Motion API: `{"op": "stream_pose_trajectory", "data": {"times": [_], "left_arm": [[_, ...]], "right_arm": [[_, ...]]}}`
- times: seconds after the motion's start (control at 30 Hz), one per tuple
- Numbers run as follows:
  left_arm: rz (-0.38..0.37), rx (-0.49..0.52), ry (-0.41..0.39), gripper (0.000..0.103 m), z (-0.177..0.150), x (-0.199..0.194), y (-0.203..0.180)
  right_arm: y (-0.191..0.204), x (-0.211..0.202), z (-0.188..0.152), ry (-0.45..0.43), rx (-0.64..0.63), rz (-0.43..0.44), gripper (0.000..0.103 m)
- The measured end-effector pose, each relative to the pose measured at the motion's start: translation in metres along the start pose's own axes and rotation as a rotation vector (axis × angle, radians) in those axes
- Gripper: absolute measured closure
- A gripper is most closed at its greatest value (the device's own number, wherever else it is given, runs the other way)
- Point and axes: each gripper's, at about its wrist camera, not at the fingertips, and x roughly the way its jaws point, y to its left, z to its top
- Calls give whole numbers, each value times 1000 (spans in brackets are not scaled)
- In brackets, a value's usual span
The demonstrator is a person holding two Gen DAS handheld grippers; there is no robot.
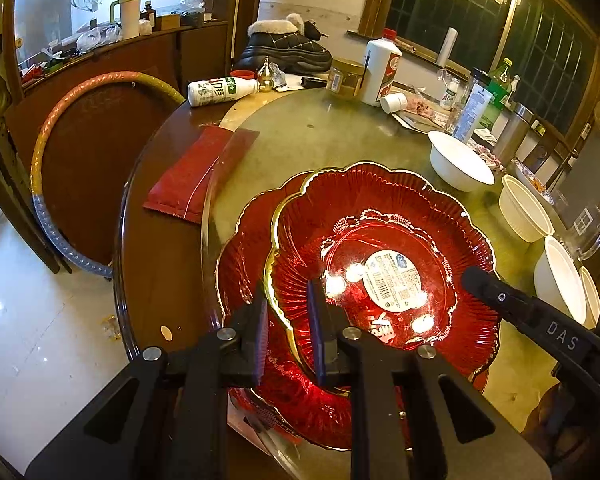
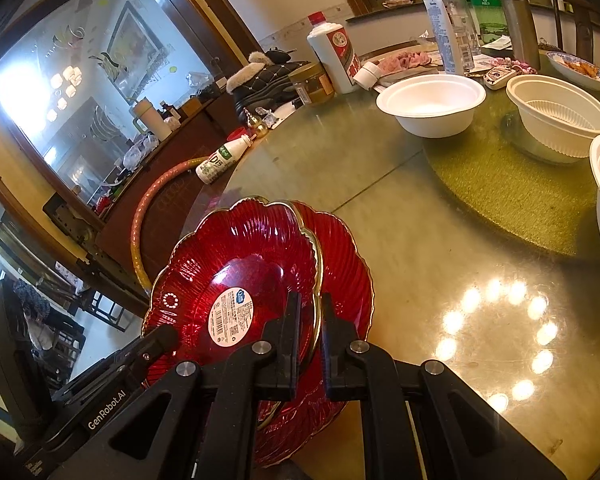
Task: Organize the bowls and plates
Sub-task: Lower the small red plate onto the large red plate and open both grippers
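- Plates first: two red scalloped glass plates with gold rims, upper red plate (image 1: 380, 248) lying offset on lower red plate (image 1: 244, 240), near edge of round glass-topped table (image 1: 300, 132).
- Far left of left wrist view: wooden chair back with pink-and-gold hoop (image 1: 60, 128); next along, flat red packet (image 1: 196, 172) on table's dark wooden border.
- Left gripper (image 1: 288, 332): blue-padded jaws drawn close, clamped on gold rim of upper plate at its left side.
- Centre: white barcode sticker (image 1: 392, 280) in plate well; ribbed, glossy surface, lamp glare across it.
- Right gripper (image 2: 310, 332): jaws drawn close on opposite gold rim, one finger inside, one outside; second plate's rim seen just behind it.
- Handling, judged: glass stiff, fairly heavy, slick, chip-prone at scalloped edge. Thin rim the only purchase; opposite-side pinches seem right, kept level to avoid sliding out.
- Whether upper plate lifted clear or resting on lower one: cannot tell.
- Right of plates: white foam bowl (image 2: 430, 106), smooth and light; white ribbed plastic bowl (image 2: 560, 120), thin-walled; further white bowls (image 1: 564, 280) nested at right edge. Likely easy to crush, easy to stack.
- Far side, well apart: white ceramic bottle with red label (image 1: 380, 72), toppled white drink bottle (image 1: 220, 90), black quilted boot (image 1: 284, 48).
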Motion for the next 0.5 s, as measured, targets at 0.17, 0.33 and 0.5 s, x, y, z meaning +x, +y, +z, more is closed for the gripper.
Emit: {"op": "stream_pose_trajectory", "data": {"times": [0.17,0.33,0.5], "left_arm": [[0,-2,2,87,-2,1,2],[0,-5,4,87,-2,2,2],[4,-3,8,87,-4,4,2]], "right_arm": [[1,1,0,4,-2,-3,95],[1,2,0,6,-4,-7,95],[1,5,0,17,-4,-15,95]]}}
